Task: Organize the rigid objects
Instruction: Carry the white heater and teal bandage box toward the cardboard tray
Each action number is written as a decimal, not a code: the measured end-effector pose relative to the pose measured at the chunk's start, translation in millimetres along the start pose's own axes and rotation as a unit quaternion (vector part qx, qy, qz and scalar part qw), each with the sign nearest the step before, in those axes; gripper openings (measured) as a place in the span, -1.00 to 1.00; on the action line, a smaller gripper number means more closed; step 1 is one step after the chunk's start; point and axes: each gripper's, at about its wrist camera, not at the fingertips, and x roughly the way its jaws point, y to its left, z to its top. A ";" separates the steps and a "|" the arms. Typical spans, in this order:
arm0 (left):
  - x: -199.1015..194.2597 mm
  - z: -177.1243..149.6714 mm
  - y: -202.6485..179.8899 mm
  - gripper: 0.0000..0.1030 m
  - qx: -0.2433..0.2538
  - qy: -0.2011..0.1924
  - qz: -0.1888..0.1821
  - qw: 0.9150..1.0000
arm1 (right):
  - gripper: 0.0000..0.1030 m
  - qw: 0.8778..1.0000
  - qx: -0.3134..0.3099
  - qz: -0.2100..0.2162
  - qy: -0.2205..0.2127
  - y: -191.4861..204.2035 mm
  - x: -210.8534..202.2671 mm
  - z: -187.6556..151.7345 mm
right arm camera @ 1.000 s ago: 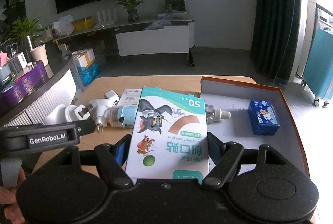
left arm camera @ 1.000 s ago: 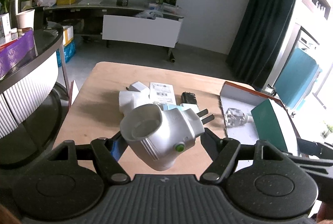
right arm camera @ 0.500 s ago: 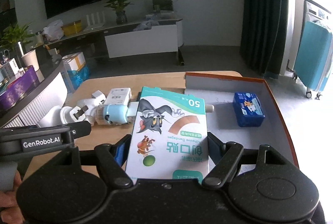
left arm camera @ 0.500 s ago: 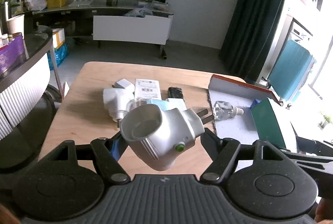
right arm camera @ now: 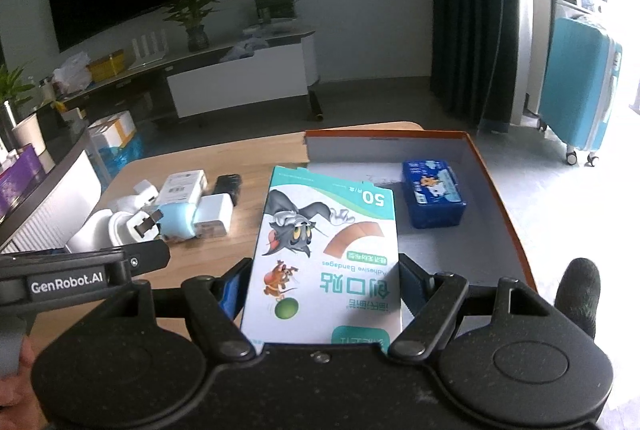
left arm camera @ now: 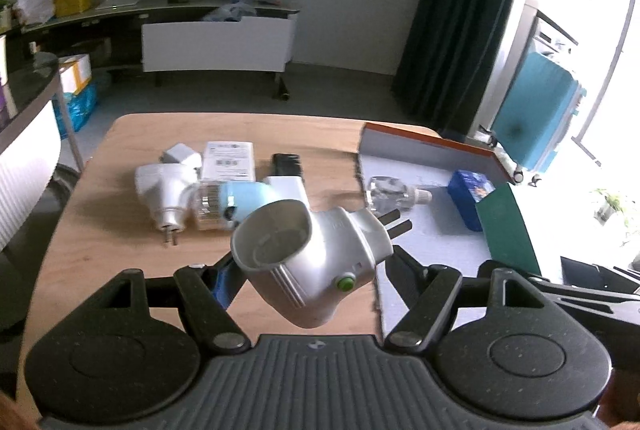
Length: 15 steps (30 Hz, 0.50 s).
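My left gripper (left arm camera: 310, 262) is clamped on a silver-white plug adapter (left arm camera: 310, 262), which it holds tilted above the near part of the wooden table (left arm camera: 100, 262), its round socket facing the camera and its dark prongs pointing toward the orange-rimmed tray (left arm camera: 424, 140). My right gripper (right arm camera: 322, 282) is closed on a box of adhesive bandages (right arm camera: 326, 250) with cartoon printing, held flat with its far end over the tray's near-left corner.

From the left wrist I see a clear glass bottle (left arm camera: 390, 190) lying inside the tray near its left wall; the right wrist view hides it behind the bandage box. The left view also gives me only the dark green side of that box (left arm camera: 508, 226) at the right edge, while the right view shows its whole printed face.

From the right wrist I see the whole tray (right arm camera: 496, 198), with a small blue tin (right arm camera: 434, 198) resting on its grey floor, well apart from the box. The left view catches just a corner of that tin (left arm camera: 466, 192).

Both views show the pile left on the table: a white plug (left arm camera: 162, 190), a light blue capped item (left arm camera: 244, 200), a white labelled box (left arm camera: 229, 160), a white charger block (right arm camera: 214, 212) and a small black object (left arm camera: 286, 164). The right view also shows the left gripper's arm (right arm camera: 80, 270) with its lettering and a bit of hand (right arm camera: 18, 366).
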 end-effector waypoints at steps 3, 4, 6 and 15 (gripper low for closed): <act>3.8 0.3 -8.8 0.46 0.006 0.004 -0.008 1.000 | 0.72 1.000 0.006 -0.008 -0.002 -7.7 -0.7 0.3; 5.2 0.4 -12.0 0.46 0.008 0.005 -0.010 1.000 | 0.72 1.000 0.008 -0.010 -0.003 -10.5 -1.1 0.3; 6.8 0.7 -17.6 0.47 0.012 0.005 -0.016 1.000 | 0.72 1.000 0.008 -0.016 -0.005 -15.2 -2.9 0.4; 18.9 3.1 -44.9 0.46 0.017 0.013 -0.039 0.999 | 0.72 0.999 0.003 -0.040 -0.010 -38.8 -6.8 7.2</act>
